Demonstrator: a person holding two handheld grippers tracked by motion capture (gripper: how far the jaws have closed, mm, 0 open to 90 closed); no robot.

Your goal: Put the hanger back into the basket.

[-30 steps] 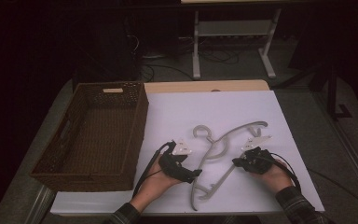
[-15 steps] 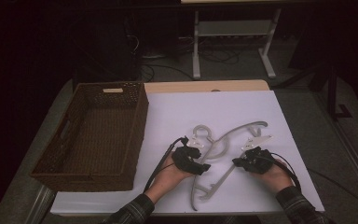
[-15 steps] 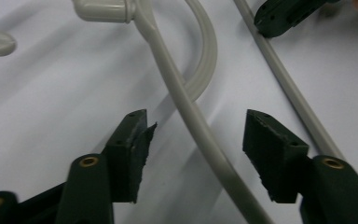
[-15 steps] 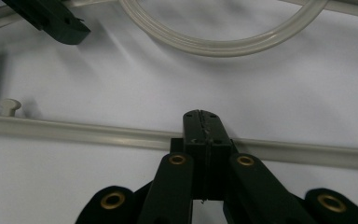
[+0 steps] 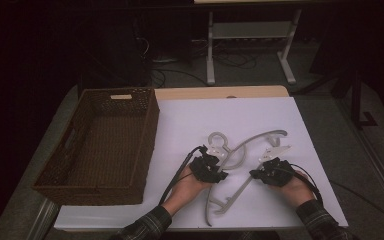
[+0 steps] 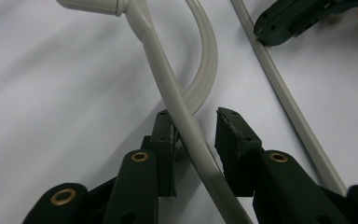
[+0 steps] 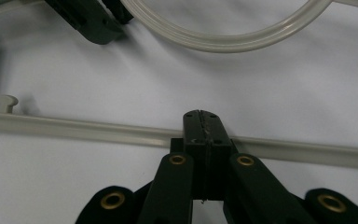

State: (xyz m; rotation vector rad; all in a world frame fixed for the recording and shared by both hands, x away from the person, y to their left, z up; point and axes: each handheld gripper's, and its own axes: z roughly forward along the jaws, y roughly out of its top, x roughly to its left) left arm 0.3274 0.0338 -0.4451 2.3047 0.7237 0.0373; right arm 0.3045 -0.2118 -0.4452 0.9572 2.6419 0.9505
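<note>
Two pale grey plastic hangers (image 5: 252,141) lie crossed on the white table top (image 5: 240,112). My left gripper (image 5: 221,173) (image 6: 196,135) straddles one hanger's sloping arm (image 6: 168,70). Its jaws have just been closing: one pad touches the arm, and the other still stands a little apart from it. My right gripper (image 5: 254,174) (image 7: 200,116) is shut, its joined tips lying over the straight bar (image 7: 74,127) of a hanger, not clamping it. A curved arm (image 6: 208,60) crosses beneath the first one.
A dark brown wicker basket (image 5: 121,91) stands on the left half of the table with nothing in it. Beyond the table's far edge are a white metal stand (image 5: 250,35) and cables on the floor. A cable (image 5: 177,175) trails from the left gripper.
The left hand has moved right, onto the hanger, and its jaws have narrowed around the hanger's arm. The right hand and its shut gripper have stayed put.
</note>
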